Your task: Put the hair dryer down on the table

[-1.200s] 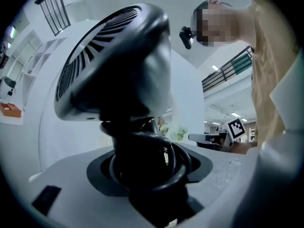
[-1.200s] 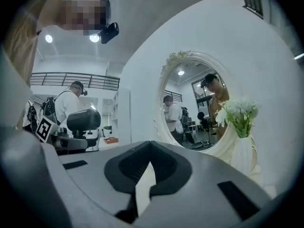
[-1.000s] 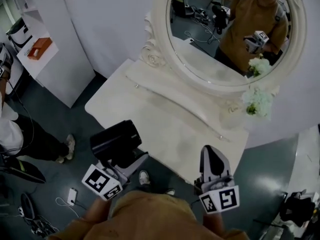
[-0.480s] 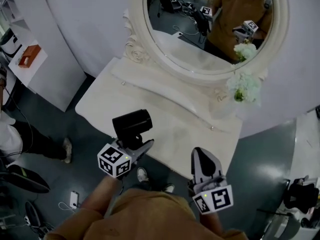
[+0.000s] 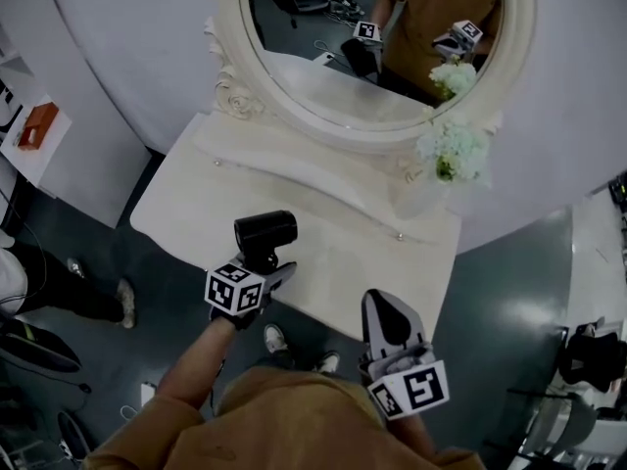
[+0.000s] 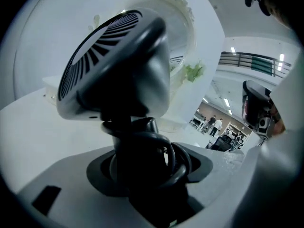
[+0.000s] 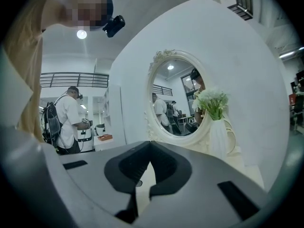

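The black hair dryer [image 5: 265, 233] hangs over the front left part of the cream dressing table [image 5: 362, 258], its barrel pointing toward the mirror. My left gripper [image 5: 266, 268] is shut on its handle, with the coiled cord bunched between the jaws. In the left gripper view the dryer [image 6: 118, 65] fills the frame, its vented rear grille facing the camera, above the left gripper [image 6: 142, 163]. Whether the dryer touches the tabletop is hidden. My right gripper [image 5: 388, 313] hovers off the table's front edge, shut and empty. The right gripper [image 7: 145, 177] points at the mirror.
An oval mirror [image 5: 372, 57] with an ornate frame stands at the back of the table. A vase of white flowers [image 5: 449, 153] sits at the back right; the right gripper view shows this vase [image 7: 217, 127] too. A white shelf with an orange box [image 5: 37, 125] stands left, and a person [image 5: 34, 282] beside it.
My left gripper has carried the hair dryer forward and down, from in front of the table's edge to over its front left part. The right gripper shifted slightly.
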The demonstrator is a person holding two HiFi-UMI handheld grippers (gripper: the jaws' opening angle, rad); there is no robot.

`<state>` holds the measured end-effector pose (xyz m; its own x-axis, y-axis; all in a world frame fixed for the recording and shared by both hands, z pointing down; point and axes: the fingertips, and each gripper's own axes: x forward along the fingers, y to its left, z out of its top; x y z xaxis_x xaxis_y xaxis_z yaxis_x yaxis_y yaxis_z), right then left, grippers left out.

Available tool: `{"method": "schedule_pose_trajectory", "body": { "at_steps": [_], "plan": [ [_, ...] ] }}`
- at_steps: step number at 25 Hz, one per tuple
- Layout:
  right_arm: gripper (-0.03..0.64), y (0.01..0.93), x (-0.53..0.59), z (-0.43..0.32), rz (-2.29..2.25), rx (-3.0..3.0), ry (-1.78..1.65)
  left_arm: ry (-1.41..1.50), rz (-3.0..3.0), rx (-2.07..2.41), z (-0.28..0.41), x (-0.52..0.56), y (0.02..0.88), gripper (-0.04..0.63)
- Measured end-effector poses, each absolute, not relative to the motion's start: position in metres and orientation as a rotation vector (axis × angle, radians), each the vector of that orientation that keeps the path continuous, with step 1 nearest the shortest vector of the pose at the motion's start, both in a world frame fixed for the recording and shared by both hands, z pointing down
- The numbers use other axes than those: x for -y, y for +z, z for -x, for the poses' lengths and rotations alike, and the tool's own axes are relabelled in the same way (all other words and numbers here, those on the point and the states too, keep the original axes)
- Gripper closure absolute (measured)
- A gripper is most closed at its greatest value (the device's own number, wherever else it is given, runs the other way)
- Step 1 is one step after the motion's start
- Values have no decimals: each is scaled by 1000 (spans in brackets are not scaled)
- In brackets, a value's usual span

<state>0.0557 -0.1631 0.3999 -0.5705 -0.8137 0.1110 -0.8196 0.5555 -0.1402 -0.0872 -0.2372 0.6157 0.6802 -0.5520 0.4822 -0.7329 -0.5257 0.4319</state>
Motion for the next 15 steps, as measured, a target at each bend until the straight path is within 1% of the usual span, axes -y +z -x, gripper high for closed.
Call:
{"method": "schedule_pose_trajectory", "body": {
  "at_steps": [9, 15],
  "plan": [
    [615, 404, 165, -66, -1477, 2720, 286, 553, -2190, 899, 75, 256, 654, 319],
    [615, 407, 165, -66, -1482, 2714, 292, 588, -2139, 869, 69, 265, 666, 318]
  ]
}}
